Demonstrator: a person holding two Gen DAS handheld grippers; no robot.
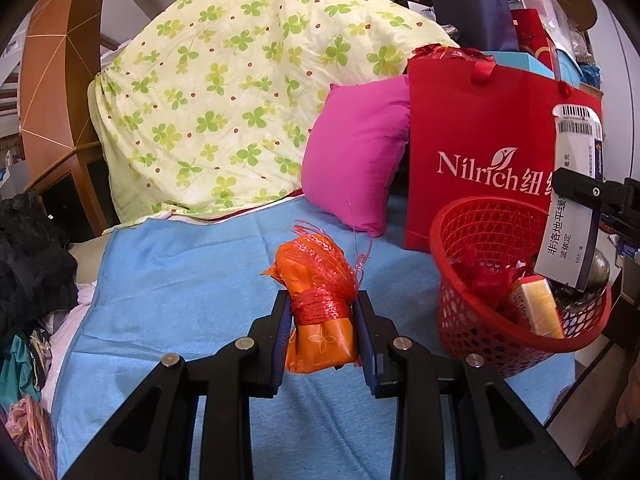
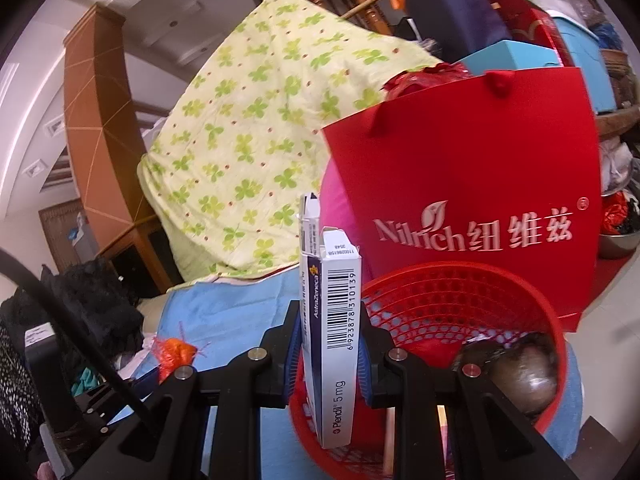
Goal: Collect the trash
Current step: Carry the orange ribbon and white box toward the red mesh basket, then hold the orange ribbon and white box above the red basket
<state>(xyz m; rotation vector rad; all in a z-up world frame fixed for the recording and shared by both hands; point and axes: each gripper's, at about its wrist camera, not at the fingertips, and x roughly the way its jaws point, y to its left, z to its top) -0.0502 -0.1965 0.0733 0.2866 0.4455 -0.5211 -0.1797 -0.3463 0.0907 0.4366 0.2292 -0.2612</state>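
Left wrist view first: the left gripper [image 1: 322,312] has its jaws pulled in tight on a crumpled orange printed wrapper bundle tied with red plastic netting [image 1: 318,300]. The blue pads press the tied waist from both sides, and the frayed red end sticks out past the fingertips toward the far side. Under it is a light blue towel [image 1: 180,300] spread over the bed. To the right, near, sits a round red plastic mesh basket [image 1: 480,320], already holding some red crumpled stuff and an orange-and-cream carton [image 1: 538,308]. The right gripper [image 1: 600,196] pokes in from the right edge, mostly cut off, holding a white and navy medicine box [image 1: 572,216] over the basket. Behind the basket stands a red paper gift bag with white lettering [image 1: 480,140]; a magenta pillow [image 1: 356,152] leans on its left, and a clover-print pale yellow quilt [image 1: 240,92] is heaped at the far left. The dark pile on the left edge is too smeared to read.

Right wrist view: the right gripper [image 2: 331,340] is clamped on the same medicine box [image 2: 334,340], which stands upright between the pads with its barcode facing the camera and its top flap open. It's over the near-left rim of the basket [image 2: 460,288]. Inside, a dark roundish object [image 2: 524,376] sits on the right, but I can't make out what it is. The orange bundle [image 2: 176,354] shows at lower left, half hidden behind the gripper body.
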